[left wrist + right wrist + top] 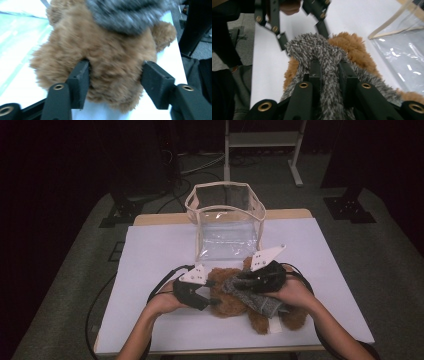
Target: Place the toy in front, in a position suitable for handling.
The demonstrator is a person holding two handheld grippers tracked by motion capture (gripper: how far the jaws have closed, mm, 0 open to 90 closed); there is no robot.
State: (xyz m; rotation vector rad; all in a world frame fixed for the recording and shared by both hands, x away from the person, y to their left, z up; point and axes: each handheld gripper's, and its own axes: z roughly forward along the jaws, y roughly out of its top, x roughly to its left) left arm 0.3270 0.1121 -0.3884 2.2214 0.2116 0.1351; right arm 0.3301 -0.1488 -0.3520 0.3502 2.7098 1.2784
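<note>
Left claw [113, 75]: jaws part-open astride the brown teddy bear [105, 55], which lies on the desk [150, 250] between my two claws; pads at the fur, whether they press I can't tell. Bear reads light, soft, squashy; take the body, not the pile. Right claw [329, 67]: narrow, pinching the grey fuzzy garment [314, 48] draped over the bear. Limp, stretchy; hold its folded edge.

Room: stayed dark around the lit table [150, 250], so the high view was dim and grainy.
Glare: the clear bag [227, 227] caught pale reflections.
Blur: the grey knit cloth [130, 13] was smeared in the left gripper view.
Focus: the nearest jaws in the right gripper view looked soft.
Colour: the tabletop turned bluish-white in both gripper views.
</note>
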